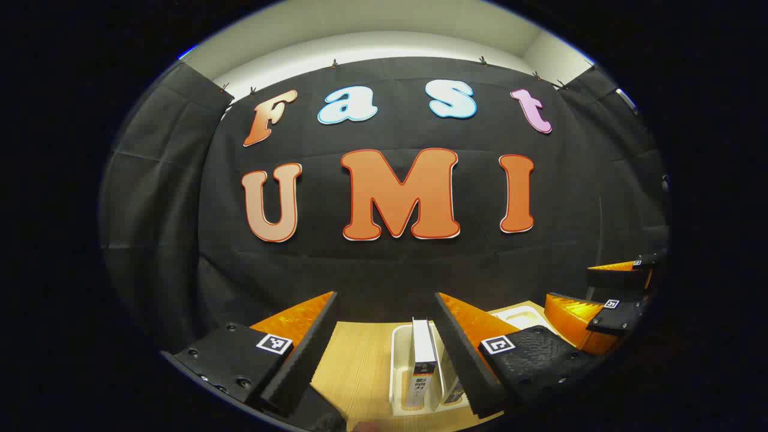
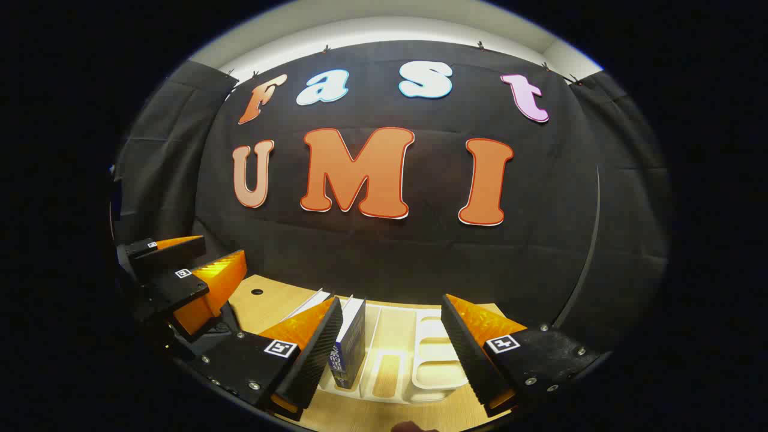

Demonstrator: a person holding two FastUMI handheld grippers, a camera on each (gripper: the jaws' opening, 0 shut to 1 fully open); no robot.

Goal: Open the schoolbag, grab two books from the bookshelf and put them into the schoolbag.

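Left gripper [image 1: 384, 354], right gripper [image 2: 390, 360]: both wide apart, empty. Books [image 1: 423, 360] upright in bookshelf [image 2: 432, 360] on desk [image 1: 360, 366]; none taken yet.

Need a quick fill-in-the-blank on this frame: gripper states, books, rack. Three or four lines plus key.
1. The left hand-held gripper has its fingers ___, nothing between them pressed.
2. The white-spined book stands ___ in the white rack.
3. The rack sits on a ___ tabletop.
4. The right hand-held gripper is open, and the blue book stands beside its ___ finger.

Missing: open; upright; wooden; left
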